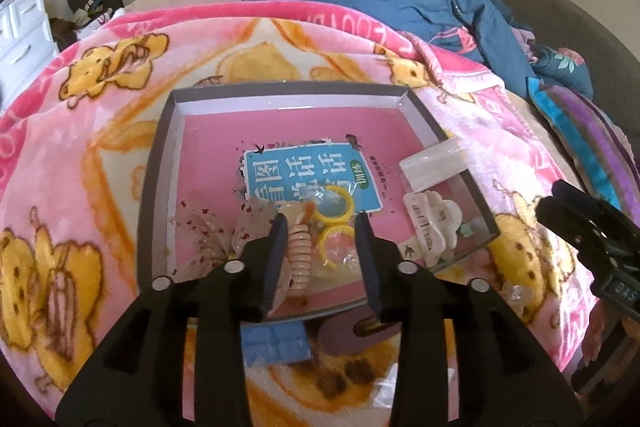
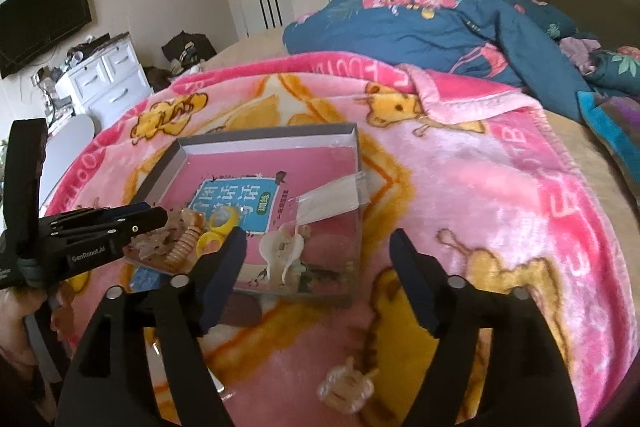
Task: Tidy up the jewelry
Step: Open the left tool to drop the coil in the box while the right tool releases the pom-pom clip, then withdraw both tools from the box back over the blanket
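Observation:
A shallow grey-rimmed box (image 1: 160, 143) with a pink book cover inside lies on the bed. My left gripper (image 1: 322, 227) is open over its near edge, jaws either side of a peach spiral hair tie (image 1: 301, 251) and yellow rings (image 1: 336, 223) in clear wrap. A white hair claw (image 1: 430, 227) and a clear zip bag (image 1: 434, 165) lie at the box's right side. My right gripper (image 2: 318, 239) is open and empty just off the box's near right corner (image 2: 348, 301). A wrapped clear item (image 2: 346, 387) lies on the blanket below it.
A pink cartoon-bear blanket (image 2: 500, 211) covers the bed, with a dark blue floral quilt (image 2: 432, 23) bunched behind. A blue card (image 1: 276, 343) and a mauve object (image 1: 344, 337) lie just in front of the box. A white dresser (image 2: 104, 79) stands far left.

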{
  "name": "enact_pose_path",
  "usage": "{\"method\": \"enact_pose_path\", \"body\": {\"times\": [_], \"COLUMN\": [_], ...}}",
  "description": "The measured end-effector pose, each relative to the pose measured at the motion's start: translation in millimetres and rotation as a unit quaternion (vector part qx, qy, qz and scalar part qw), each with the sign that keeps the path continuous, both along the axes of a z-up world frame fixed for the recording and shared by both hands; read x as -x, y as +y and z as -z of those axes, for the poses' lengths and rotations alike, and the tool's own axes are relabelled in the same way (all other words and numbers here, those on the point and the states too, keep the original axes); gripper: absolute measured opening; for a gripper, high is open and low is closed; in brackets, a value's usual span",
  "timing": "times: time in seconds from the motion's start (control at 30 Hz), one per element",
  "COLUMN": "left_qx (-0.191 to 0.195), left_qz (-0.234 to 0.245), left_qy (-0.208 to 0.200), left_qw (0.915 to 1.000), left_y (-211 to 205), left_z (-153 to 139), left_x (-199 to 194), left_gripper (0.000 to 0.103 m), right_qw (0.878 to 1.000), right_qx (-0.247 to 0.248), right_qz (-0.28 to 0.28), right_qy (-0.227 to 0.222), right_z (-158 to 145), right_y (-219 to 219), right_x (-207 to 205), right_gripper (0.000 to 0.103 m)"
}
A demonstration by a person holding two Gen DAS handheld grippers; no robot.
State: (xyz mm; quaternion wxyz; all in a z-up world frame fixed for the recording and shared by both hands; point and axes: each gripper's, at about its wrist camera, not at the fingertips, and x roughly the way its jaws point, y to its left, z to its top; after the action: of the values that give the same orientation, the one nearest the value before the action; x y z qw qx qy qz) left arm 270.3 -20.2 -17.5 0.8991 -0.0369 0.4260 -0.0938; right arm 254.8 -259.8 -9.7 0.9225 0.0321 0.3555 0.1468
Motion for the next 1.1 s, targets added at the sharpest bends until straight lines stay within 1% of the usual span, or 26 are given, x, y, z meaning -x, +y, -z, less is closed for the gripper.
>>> {"method": "enact_pose_path", "body": {"times": [0.07,0.13,0.17,0.27,0.3,0.33,0.4,0.53,0.6,0.63,0.7,0.87,0.97,1.0,1.03,1.1], "left_qx": [-0.001,-0.002,-0.002,-0.002,-0.002,-0.002,-0.003,-0.005,-0.007,-0.008,-0.008,-0.011,-0.007,-0.008,-0.01,-0.007], "left_qz": [-0.002,-0.003,-0.004,-0.007,-0.008,-0.009,-0.01,-0.012,-0.014,-0.014,-0.017,-0.021,-0.022,-0.023,-0.026,-0.028], "left_qy": [-0.005,-0.011,-0.014,-0.023,-0.026,-0.029,-0.035,-0.046,-0.052,-0.055,-0.06,-0.074,-0.078,-0.081,-0.084,-0.087], "left_qw": [1.0,0.9999,0.9999,0.9997,0.9996,0.9996,0.9993,0.9989,0.9985,0.9983,0.998,0.997,0.9967,0.9964,0.9961,0.9958], "left_y": [-0.2,-0.5,-0.5,-0.3,0.0,0.3,0.8,2.5,3.3,3.9,4.8,5.8,8.5,8.9,10.4,13.0], "left_z": [-5.9,-13.4,-16.1,-27.0,-30.8,-33.2,-40.0,-52.6,-58.2,-61.6,-67.4,-81.3,-88.0,-90.4,-93.7,-97.6], "left_x": [4.6,10.2,12.5,21.9,25.6,28.2,35.3,49.3,55.6,59.2,65.8,82.4,90.1,93.0,96.7,101.7], "left_gripper": [0.034,0.039,0.043,0.05,0.053,0.055,0.061,0.067,0.074,0.075,0.081,0.091,0.092,0.092,0.092,0.092], "right_qw": [1.0,1.0,1.0,0.999,0.999,0.999,0.999,0.998,0.998,0.998,0.997,0.996,0.995,0.995,0.995,0.994], "right_qx": [-0.002,-0.003,-0.004,-0.002,-0.002,-0.003,-0.005,-0.002,-0.002,-0.003,-0.002,-0.001,-0.003,-0.002,-0.001,-0.002], "right_qz": [0.003,0.003,0.003,0.004,0.005,0.004,0.001,-0.004,-0.006,-0.007,-0.01,-0.012,-0.013,-0.013,-0.011,-0.008], "right_qy": [-0.01,-0.019,-0.023,-0.035,-0.039,-0.044,-0.047,-0.057,-0.064,-0.066,-0.072,-0.086,-0.095,-0.097,-0.1,-0.109], "right_z": [-7.5,-14.1,-17.9,-27.8,-30.6,-34.6,-39.4,-48.6,-54.6,-56.4,-62.7,-77.4,-86.8,-89.3,-91.6,-97.2], "right_y": [-3.4,-5.6,-6.7,-6.8,-7.5,-7.5,-7.4,-4.1,-2.2,-1.5,0.0,0.3,-1.0,-1.4,-2.0,-4.4], "right_x": [7.8,14.8,18.5,28.4,32.0,36.8,42.0,53.8,61.3,63.8,71.5,85.5,92.6,94.6,96.6,102.7], "right_gripper": [0.081,0.081,0.082,0.089,0.09,0.09,0.09,0.09,0.09,0.09,0.09,0.091,0.091,0.096,0.098,0.098]}}
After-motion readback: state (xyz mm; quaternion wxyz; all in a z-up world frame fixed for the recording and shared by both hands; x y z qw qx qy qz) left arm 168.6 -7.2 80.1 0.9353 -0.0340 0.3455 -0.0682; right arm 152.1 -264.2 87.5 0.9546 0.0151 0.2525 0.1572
